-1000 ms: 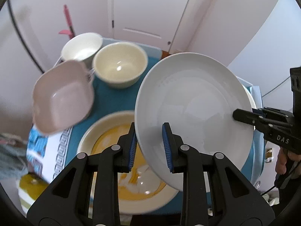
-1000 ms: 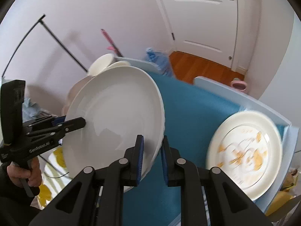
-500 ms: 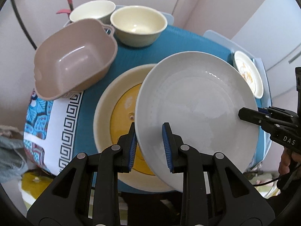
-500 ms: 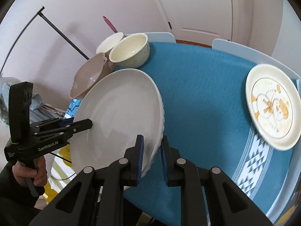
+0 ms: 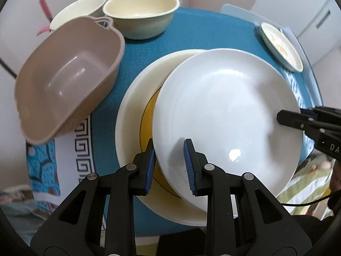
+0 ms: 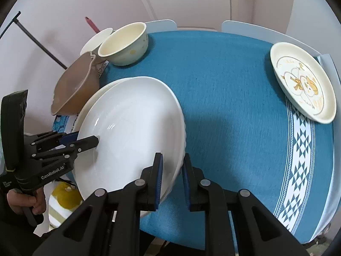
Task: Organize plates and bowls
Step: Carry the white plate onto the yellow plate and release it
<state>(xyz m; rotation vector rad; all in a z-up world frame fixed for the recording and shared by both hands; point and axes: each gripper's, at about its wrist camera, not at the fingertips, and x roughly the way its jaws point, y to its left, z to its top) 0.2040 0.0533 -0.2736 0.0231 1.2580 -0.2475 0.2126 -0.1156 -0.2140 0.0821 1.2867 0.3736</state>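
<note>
A large white plate [image 5: 226, 115] is held by both grippers, tilted just above a cream plate with a yellow centre [image 5: 132, 115] on the blue tablecloth. My left gripper [image 5: 169, 164] is shut on the white plate's near rim. My right gripper [image 6: 171, 178] is shut on its opposite rim [image 6: 179, 140]. The right gripper shows at the right of the left wrist view [image 5: 298, 123]; the left gripper shows at the left of the right wrist view [image 6: 85, 144]. The white plate [image 6: 130, 136] covers most of the cream plate.
A brown square bowl [image 5: 66, 83] sits left of the plates, with two cream bowls [image 5: 140, 12] behind it. A small cartoon-printed plate [image 6: 302, 81] lies at the table's far right. Bare blue tablecloth [image 6: 223, 85] lies between. Chair backs [image 6: 245, 26] stand beyond the table.
Both grippers have lowered the white plate toward the table, over the yellow-centred plate. The plate has flattened out from a steeper tilt.
</note>
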